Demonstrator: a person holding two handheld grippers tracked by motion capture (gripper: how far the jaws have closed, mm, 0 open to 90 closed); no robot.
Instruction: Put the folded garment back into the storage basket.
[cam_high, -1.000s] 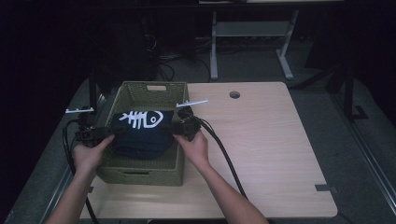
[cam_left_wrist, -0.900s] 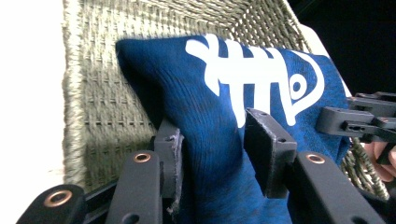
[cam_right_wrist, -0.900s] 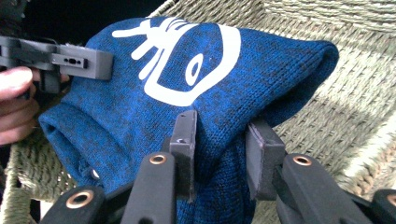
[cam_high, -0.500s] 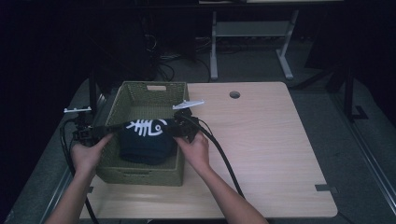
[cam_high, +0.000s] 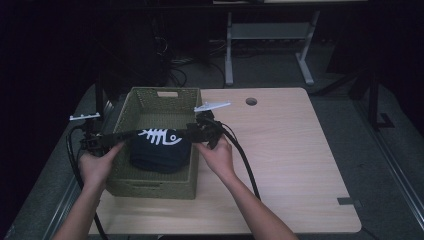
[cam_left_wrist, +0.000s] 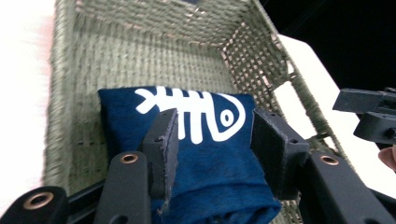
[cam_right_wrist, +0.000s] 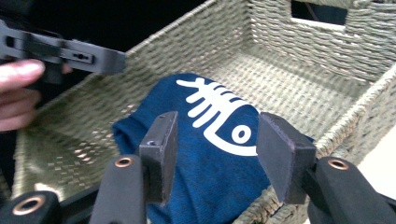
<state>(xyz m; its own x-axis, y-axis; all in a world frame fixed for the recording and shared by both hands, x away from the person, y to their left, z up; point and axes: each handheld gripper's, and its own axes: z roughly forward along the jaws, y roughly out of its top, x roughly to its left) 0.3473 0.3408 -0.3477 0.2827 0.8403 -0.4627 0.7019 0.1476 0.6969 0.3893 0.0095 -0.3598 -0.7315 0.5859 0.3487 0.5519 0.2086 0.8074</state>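
Navy folded shirt (cam_high: 160, 150) with a white fishbone print lies in the woven basket's (cam_high: 150, 186) near half — left claw (cam_left_wrist: 212, 140) and right claw (cam_right_wrist: 217, 149), jaws just opened, hover empty above it. Lifting carelessly could snag cloth — unfolding it.

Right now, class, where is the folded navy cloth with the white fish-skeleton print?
In the high view, the folded navy cloth lies inside the woven green basket on the table's left side, toward its near end, between the left gripper and right gripper.
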